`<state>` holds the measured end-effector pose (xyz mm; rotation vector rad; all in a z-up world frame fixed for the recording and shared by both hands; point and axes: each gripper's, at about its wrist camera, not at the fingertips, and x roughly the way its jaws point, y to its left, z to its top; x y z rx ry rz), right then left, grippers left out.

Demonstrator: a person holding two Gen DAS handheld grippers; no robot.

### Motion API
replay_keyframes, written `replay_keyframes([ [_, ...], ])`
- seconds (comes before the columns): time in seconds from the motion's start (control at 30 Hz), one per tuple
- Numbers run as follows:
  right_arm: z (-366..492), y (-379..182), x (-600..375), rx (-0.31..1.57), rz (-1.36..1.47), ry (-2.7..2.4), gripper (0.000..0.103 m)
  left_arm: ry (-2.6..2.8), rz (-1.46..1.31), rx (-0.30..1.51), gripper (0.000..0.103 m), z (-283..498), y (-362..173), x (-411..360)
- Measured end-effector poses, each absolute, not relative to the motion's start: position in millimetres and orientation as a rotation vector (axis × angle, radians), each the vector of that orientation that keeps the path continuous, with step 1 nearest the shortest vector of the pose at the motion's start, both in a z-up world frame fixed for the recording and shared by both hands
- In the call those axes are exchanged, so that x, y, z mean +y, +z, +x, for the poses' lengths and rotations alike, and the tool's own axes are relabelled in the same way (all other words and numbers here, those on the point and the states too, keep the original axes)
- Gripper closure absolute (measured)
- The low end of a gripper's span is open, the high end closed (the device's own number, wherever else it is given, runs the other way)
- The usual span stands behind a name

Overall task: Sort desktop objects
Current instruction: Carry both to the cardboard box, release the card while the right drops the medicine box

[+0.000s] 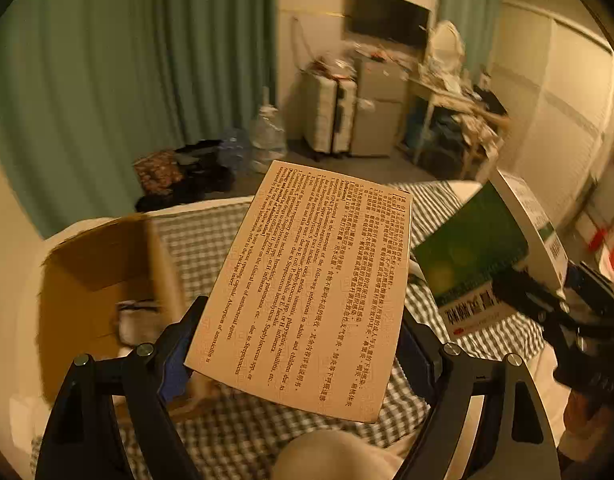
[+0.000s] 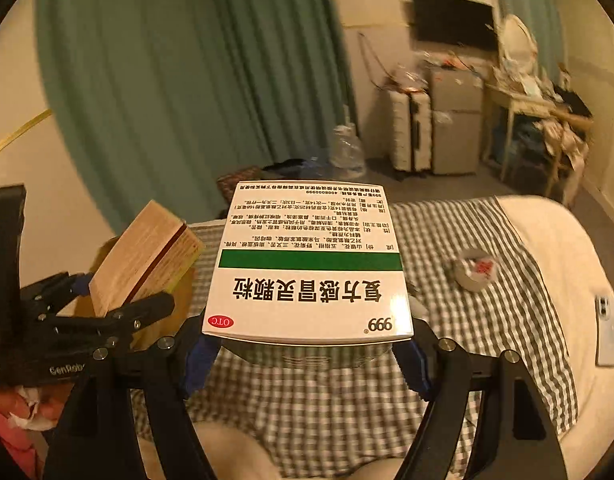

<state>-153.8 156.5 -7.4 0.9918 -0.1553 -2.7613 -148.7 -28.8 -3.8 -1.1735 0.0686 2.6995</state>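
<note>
Up above a bed with a checked cloth (image 2: 487, 320), each gripper carries a medicine box. The left gripper (image 1: 299, 344) is clamped on a tan box (image 1: 303, 292) printed with small dark text in two languages; its blue pads press on the box's two long edges, and the box juts forward from the jaws, tilted away from the camera. The right gripper (image 2: 307, 356) is closed on a white box (image 2: 311, 264) with a green band across the middle, large black characters, a red oval mark and "999" at one corner; the box sits between the blue pads, its broad printed face upward.

From the right wrist view, the tan box (image 2: 143, 256) and the left gripper holding it appear at the left, just in front of an open cardboard box (image 2: 175, 308). From the left wrist view, the white box (image 1: 487, 256) shows its green face at the right, and the cardboard box (image 1: 103, 280) stands at the left on the bed, its flaps up, with something pale and blurred inside.

On the cloth to the right lie a roll of tape (image 2: 473, 272) and, near the bed's edge, a phone (image 2: 607, 332), well apart from both held boxes. Green curtains (image 1: 107, 80) hang behind.
</note>
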Motion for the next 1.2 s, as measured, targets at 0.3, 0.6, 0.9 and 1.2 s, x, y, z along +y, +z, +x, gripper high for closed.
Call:
replay_keyframes([
  [0.3,-137.6,18.4,66.4,0.006,0.907,-2.676,0.028,2.89,-1.233,-0.062,0.016,-126.4,16.5,-138.6],
  [0.6,-149.4,20.2,5.5,0.082,0.906,-2.541,0.028,2.967,-1.411,-0.139,0.016,-134.2,-16.1,-210.7],
  [0.9,-166.3,3.1,-26.1,0.085,0.943,-2.481,0.028,3.004,-1.47,-0.258,0.003,-146.2,-41.7,-235.8],
  [1.2,-192.3,-11.0,-68.9,0.094,0.984,-2.421,0.026,3.038,-1.551,-0.31,0.002,-131.6,-58.2,-267.8],
])
